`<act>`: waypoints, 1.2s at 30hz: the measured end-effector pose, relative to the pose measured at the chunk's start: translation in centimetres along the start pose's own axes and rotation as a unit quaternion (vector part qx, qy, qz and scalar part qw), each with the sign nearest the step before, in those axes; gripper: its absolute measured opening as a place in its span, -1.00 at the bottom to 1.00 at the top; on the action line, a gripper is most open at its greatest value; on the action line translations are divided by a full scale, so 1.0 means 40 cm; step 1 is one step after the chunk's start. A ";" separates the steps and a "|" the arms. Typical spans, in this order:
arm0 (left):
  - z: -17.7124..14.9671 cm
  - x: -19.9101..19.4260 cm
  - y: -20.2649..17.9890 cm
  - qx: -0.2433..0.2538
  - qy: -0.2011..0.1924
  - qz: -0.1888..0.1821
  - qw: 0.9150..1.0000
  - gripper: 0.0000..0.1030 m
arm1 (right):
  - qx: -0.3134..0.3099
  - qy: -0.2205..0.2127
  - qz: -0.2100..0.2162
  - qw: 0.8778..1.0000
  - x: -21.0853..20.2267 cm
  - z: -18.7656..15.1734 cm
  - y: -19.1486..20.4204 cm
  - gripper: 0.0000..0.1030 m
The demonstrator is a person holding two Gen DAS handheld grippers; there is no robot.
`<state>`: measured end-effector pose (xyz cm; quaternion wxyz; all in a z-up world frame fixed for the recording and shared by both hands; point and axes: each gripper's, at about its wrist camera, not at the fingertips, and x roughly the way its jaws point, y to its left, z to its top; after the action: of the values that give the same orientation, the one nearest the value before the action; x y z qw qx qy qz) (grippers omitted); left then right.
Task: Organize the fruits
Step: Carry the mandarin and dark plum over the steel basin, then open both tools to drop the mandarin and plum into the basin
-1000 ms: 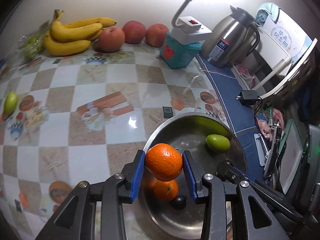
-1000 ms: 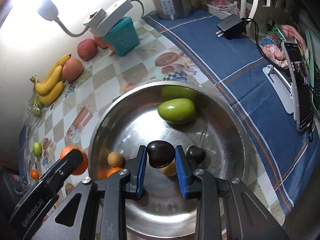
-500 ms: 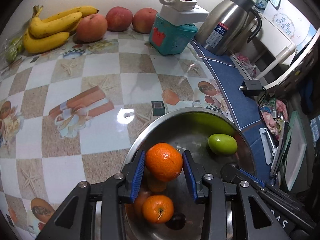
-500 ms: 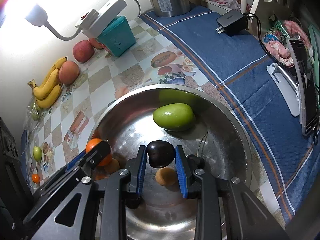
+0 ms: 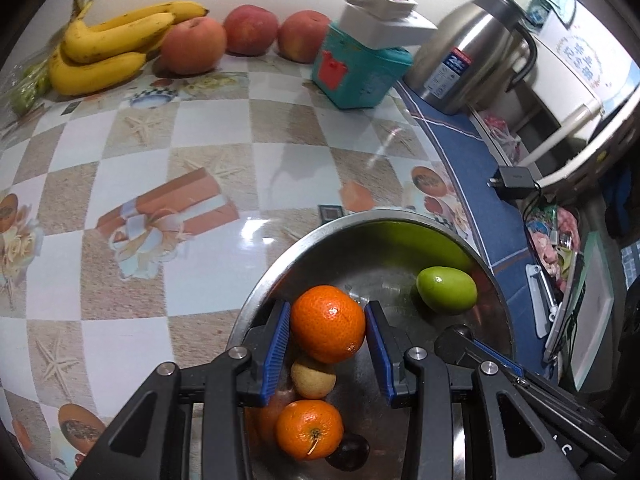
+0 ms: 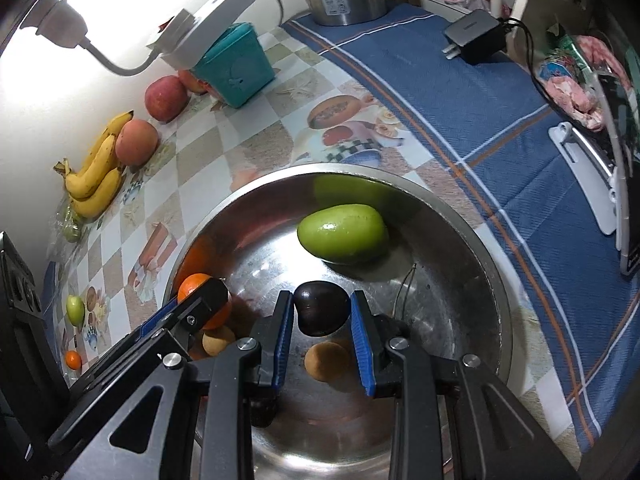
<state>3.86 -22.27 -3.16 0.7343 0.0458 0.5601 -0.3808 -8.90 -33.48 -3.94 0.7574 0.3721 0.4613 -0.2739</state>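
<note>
A steel bowl [image 5: 360, 220] [image 6: 472, 220] sits on the checked tablecloth. My left gripper [image 5: 327, 324] is shut on an orange [image 5: 327, 323] held over the bowl's left side. Below it in the bowl lie a second orange [image 5: 309, 429], a small tan fruit [image 5: 313, 379], a dark plum [image 5: 347, 457] and a green mango [image 5: 447, 289] [image 6: 343, 233]. My right gripper [image 6: 321, 315] is shut on a dark plum [image 6: 321, 308] over the bowl's middle, above a tan fruit [image 6: 327, 361]. The left gripper with its orange also shows in the right wrist view [image 6: 192, 316].
Bananas [image 5: 108, 52] and three apples [image 5: 194, 45] lie along the back wall. A teal box [image 5: 360, 76] with a white lamp base, a steel kettle [image 5: 472, 64] and a black charger [image 5: 514, 182] stand at the right. A small green fruit [image 6: 75, 309] and small orange [image 6: 73, 359] lie on the cloth.
Both grippers have moved in lower over the bowl with their fruit still held. The left one has shifted right, further over the bowl.
</note>
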 end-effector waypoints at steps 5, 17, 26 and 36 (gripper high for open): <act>0.009 -0.019 0.050 -0.023 -0.008 0.006 1.000 -0.21 | -0.015 -0.002 0.015 1.000 0.018 0.000 0.041 -0.42; 0.025 -0.064 0.174 -0.082 -0.025 0.009 0.996 -0.21 | -0.051 -0.001 0.044 0.998 0.054 -0.015 0.152 -0.42; 0.023 -0.086 0.211 -0.095 -0.027 0.008 0.995 -0.21 | -0.056 0.005 0.051 0.997 0.072 -0.027 0.197 -0.41; 0.024 -0.100 0.220 -0.102 -0.023 0.004 0.994 -0.18 | -0.062 0.003 0.048 0.997 0.075 -0.031 0.210 -0.38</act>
<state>9.66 -14.49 -2.54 0.7492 -0.0363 0.5789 -0.3198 -1.87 -27.89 -4.41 0.7898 0.3470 0.4614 -0.2073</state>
